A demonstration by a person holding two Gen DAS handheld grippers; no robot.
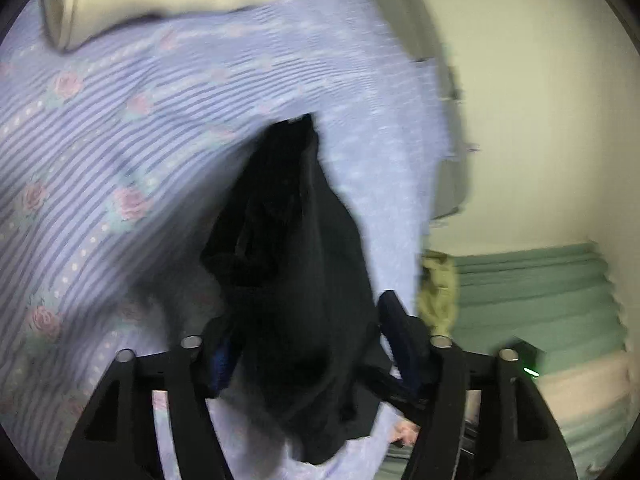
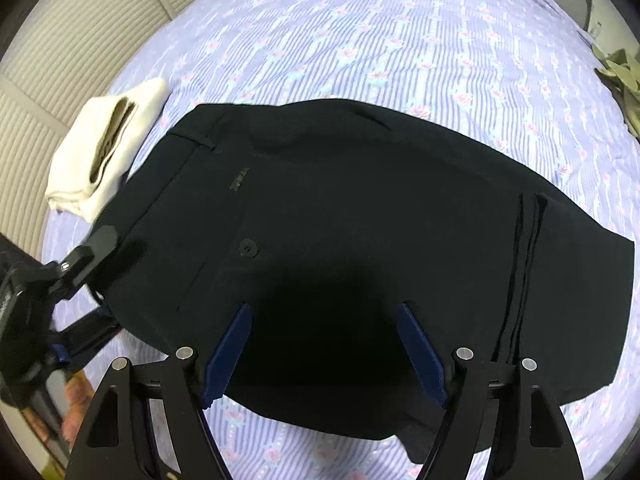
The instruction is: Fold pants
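Black pants (image 2: pixel 340 208) lie folded lengthwise on the bed, with the waistband and a button (image 2: pixel 248 247) toward the left. My right gripper (image 2: pixel 326 352) points down over the near edge of the pants. Its blue pads (image 2: pixel 228 352) stand wide open, with nothing pinched between them. My left gripper (image 2: pixel 110 278) comes in from the left at the waistband end. One finger is above the cloth edge and one below it. In the blurred left wrist view the black pants (image 1: pixel 296 280) fill the gap of the left gripper (image 1: pixel 310 344), and no firm pinch shows.
The bed's lilac striped sheet with roses (image 2: pixel 400 40) runs far beyond the pants. A folded cream garment (image 2: pixel 108 140) lies just past the waistband. An olive garment (image 2: pixel 620 76) sits at the right edge. Stacked green and pink bedding (image 1: pixel 540 300) stands by the wall.
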